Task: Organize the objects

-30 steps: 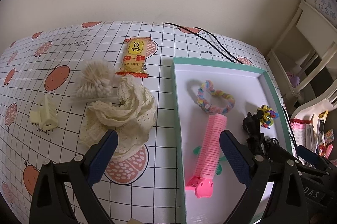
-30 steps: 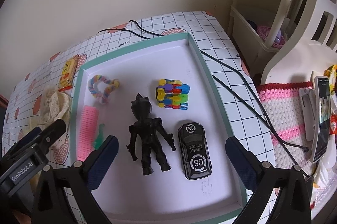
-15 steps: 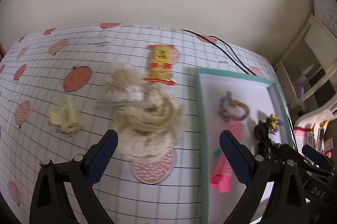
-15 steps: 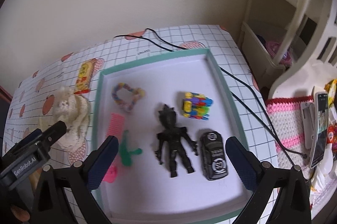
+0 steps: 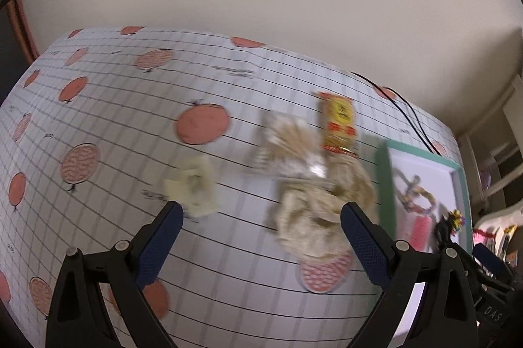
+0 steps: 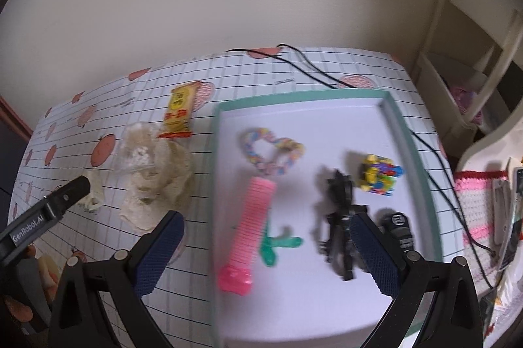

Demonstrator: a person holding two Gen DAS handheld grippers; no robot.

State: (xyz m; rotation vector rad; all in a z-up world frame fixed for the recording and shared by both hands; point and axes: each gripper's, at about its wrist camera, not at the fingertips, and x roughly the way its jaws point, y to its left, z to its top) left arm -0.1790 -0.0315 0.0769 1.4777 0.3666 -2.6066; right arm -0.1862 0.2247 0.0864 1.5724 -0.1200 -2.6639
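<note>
Cream lace cloth lies crumpled on the tabletop just left of the teal-rimmed tray, under our left gripper, whose jaws stand wide apart and empty, as do those of our right gripper over the tray. We judge it light, soft and floppy, best pinched at a thick bunched fold so it does not slip free.

A home: fruit-print tablecloth, white shelf, toy tray
</note>
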